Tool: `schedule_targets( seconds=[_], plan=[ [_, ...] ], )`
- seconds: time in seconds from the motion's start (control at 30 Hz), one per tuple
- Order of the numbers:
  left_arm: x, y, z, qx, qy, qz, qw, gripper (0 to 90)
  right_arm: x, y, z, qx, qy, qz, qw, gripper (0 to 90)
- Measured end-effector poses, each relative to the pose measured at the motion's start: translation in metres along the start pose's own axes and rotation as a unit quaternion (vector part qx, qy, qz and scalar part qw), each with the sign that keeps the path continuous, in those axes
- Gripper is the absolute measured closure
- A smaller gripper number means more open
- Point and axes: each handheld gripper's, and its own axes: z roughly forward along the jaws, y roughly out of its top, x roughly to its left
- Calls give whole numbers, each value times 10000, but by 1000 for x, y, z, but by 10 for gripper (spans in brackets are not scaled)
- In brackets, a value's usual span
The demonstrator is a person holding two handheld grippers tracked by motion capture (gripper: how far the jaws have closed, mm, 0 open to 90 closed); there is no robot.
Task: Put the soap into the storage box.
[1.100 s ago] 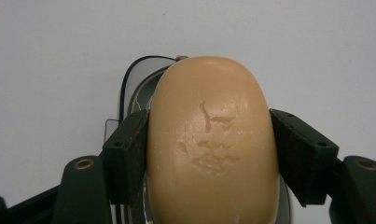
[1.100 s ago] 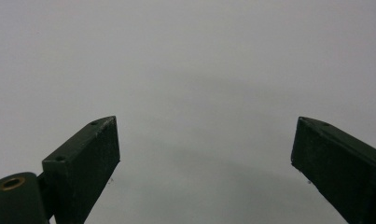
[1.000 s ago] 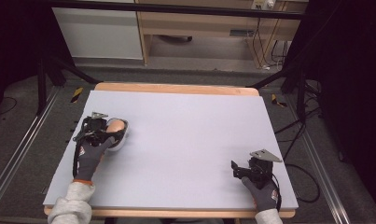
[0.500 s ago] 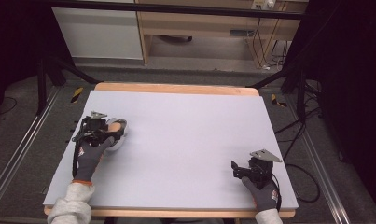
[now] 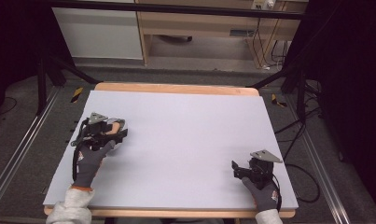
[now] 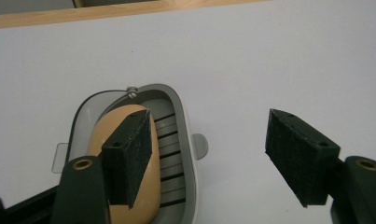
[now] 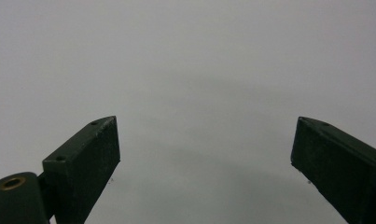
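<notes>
Left gripper view: the left gripper point(image 6: 213, 158) is held with fingers point(image 6: 129, 154) spread wide over a tan soap bar point(image 6: 129, 186) lying in a grey dish point(image 6: 183, 140) on the worktop point(image 6: 269, 56), while the right gripper point(image 7: 204, 163) is likewise held agape.

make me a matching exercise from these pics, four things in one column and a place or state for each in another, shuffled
Things:
1. left gripper
2. right gripper
3. tan oval piece
4. grey tray

Places or states:
A. lies inside the slotted holder
B. open over bare table near the front right corner
C. open, one jaw over the tan piece, the other over bare table
D. sits on the left part of the table, holding the tan piece

Pairs: 1-C, 2-B, 3-A, 4-D
</notes>
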Motion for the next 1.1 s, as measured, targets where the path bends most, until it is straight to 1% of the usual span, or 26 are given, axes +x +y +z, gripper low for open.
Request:
schedule_targets(
  seconds=[0.07, 0.13, 0.23, 0.33, 0.4, 0.53, 0.63, 0.7, 0.73, 0.83, 0.97, 1.0, 1.1],
  plan=[
    [-3, -3, -1, 9, -29, 25, 10000, 311, -1, 0, 0, 2, -16, -7, 10000, 83],
    [-6, -7, -3, 24, -46, 51, 10000, 315, -1, -1, 0, -3, -4, 41, 10000, 84],
    [-10, -12, -5, 40, -120, 91, 9999, 319, -3, -1, -1, 13, -24, 37, 10000, 84],
    [-14, -17, -8, 70, -153, 193, 9997, 318, -4, -2, -1, 44, -21, 67, 10000, 84],
    [-15, -21, -9, 72, -178, 217, 9996, 318, -4, -2, -1, 39, -40, 82, 10000, 84],
    [-17, -32, -11, 31, -138, 229, 9996, 317, -7, -3, -1, 61, -89, 82, 9999, 84],
    [-19, -39, -13, 16, -121, 242, 9996, 316, -10, -4, -2, 59, -97, 132, 9998, 84],
    [-19, -44, -16, 23, -118, 245, 9996, 313, -11, -4, -2, 66, -109, 144, 9998, 83],
    [-19, -47, -18, 3, -79, 254, 9996, 313, -12, -5, -3, 58, -105, 161, 9998, 83],
    [-19, -56, -23, -43, -79, 232, 9997, 308, -14, -5, -3, 68, -123, 186, 9997, 82],
    [-18, -64, -32, -30, -51, 202, 9998, 303, -16, -6, -3, 58, -141, 174, 9997, 82],
    [-17, -67, -34, -5, -64, 171, 9998, 301, -16, -6, -4, 69, -143, 189, 9997, 82],
    [-16, -73, -38, 57, -28, 181, 9998, 298, -17, -6, -3, 79, -162, 221, 9996, 82]
  ],
)
